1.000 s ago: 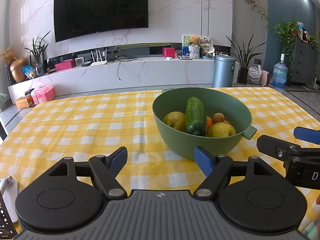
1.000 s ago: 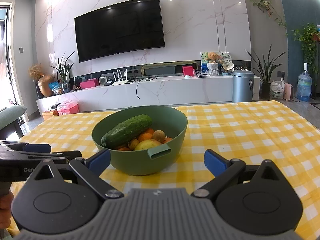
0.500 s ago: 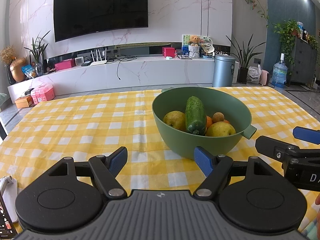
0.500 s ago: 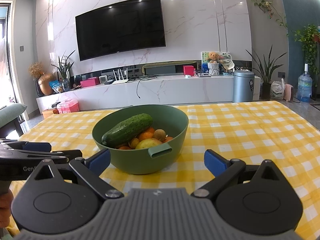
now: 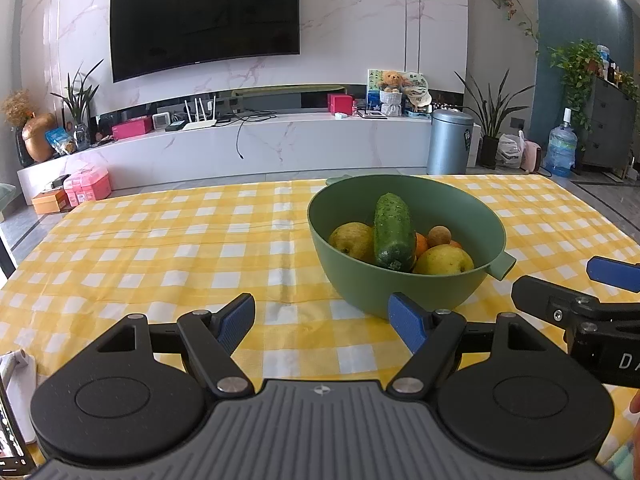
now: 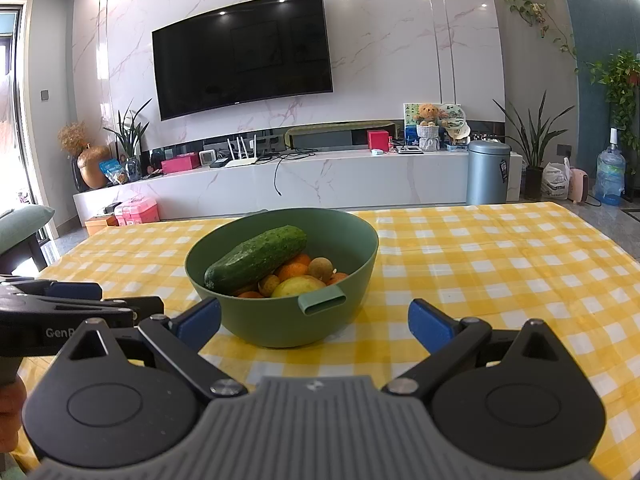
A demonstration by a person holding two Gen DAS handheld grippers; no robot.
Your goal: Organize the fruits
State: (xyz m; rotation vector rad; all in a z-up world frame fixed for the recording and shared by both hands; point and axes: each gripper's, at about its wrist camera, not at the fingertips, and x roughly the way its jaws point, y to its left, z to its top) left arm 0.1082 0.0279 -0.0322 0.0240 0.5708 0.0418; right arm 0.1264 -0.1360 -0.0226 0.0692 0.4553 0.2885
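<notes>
One green bowl [image 5: 404, 280] stands on one yellow-checked tablecloth [image 5: 160, 248]. In it lie one cucumber [image 5: 393, 230], two yellow pears [image 5: 352, 240] and at least two oranges [image 6: 294, 271] — others may be hidden beneath. Small brown round fruits [image 6: 321, 268] number two that show, the second lower in the right wrist view. Two grippers are present — the left gripper [image 5: 322, 322] and the right gripper [image 6: 314, 320], each with two blue-padded fingers.

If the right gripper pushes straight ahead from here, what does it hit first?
Most likely the green bowl: the open right gripper points at the bowl's near wall, just below its handle tab, with only checked tablecloth between. Depth is hard to judge through the fisheye, so the gap is uncertain.
</notes>
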